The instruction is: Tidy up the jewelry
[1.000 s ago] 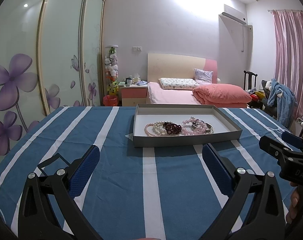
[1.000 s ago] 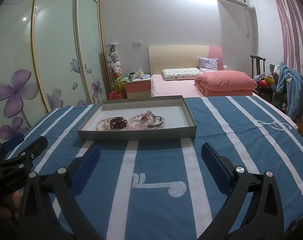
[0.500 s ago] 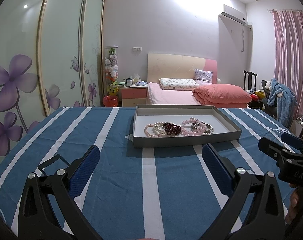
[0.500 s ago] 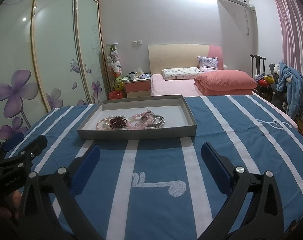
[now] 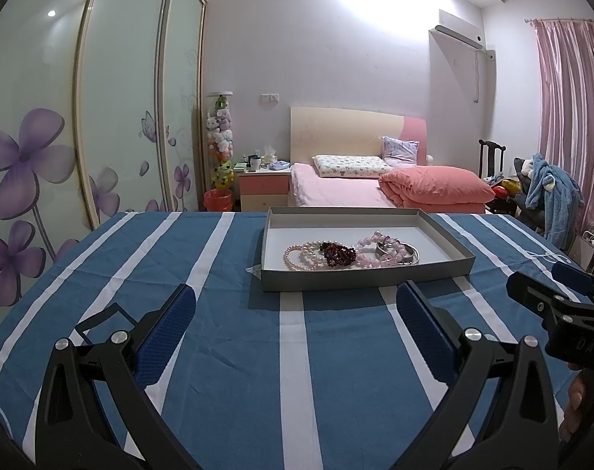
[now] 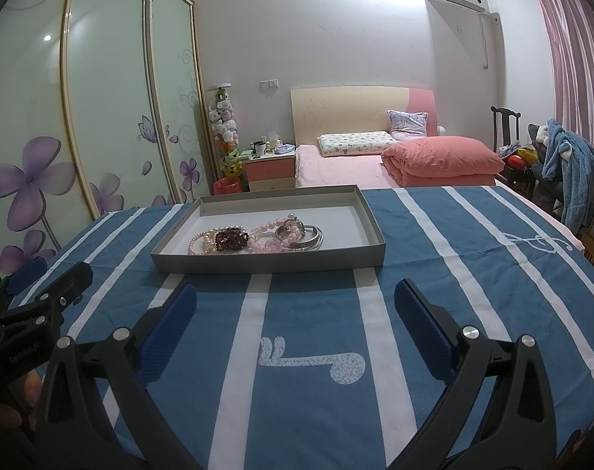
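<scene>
With both my left hand-held gripper (image 5: 295, 329) and right hand-held gripper (image 6: 295, 323) spread empty, the bracelets (image 5: 350, 254) lie tangled mid-tray (image 5: 365, 279) near the surface's far edge, so lifting one may drag its neighbours.

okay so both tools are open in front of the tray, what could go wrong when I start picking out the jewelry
1. The pearl bracelet, dark red bracelet, pink beads and silver bangles lie touching and overlapping, so lifting one may drag others along.
2. The tray looks light and shallow; a snagged strand could shift or tip it on the cloth.
3. Round beads may slip between a tool's wide pads.
</scene>
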Demonstrator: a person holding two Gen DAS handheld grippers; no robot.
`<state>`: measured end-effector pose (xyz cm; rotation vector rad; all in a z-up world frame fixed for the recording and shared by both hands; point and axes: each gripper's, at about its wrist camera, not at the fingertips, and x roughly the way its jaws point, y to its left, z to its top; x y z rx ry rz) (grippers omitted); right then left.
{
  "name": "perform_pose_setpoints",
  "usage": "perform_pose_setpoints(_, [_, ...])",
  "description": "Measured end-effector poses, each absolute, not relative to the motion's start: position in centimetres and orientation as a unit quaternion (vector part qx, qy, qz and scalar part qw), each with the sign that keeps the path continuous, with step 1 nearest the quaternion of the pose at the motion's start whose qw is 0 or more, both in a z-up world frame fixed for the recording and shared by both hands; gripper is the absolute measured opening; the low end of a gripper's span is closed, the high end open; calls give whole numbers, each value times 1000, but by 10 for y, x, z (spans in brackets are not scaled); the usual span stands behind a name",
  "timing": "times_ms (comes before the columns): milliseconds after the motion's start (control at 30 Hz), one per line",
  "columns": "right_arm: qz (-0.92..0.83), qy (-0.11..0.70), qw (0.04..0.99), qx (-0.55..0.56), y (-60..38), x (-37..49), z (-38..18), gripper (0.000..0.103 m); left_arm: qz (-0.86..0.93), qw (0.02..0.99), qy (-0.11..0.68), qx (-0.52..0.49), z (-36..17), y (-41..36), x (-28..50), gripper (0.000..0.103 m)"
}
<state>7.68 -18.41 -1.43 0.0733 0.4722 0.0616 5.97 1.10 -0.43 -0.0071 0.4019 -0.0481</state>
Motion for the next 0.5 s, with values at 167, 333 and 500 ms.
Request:
perform_pose_setpoints(167, [30, 234, 971, 37, -184, 76, -16, 99, -25, 980, 199, -4, -3, 11, 60, 101])
perform_pose_setpoints(333, [30, 234, 971, 37, -185, 76, -16, 99, -25, 980, 199, -5, -3, 11, 60, 101])
perform_pose_setpoints(500, [31, 234, 971, 37, -185, 77, -15, 99, -26, 979, 201, -6, -2, 11, 60, 101])
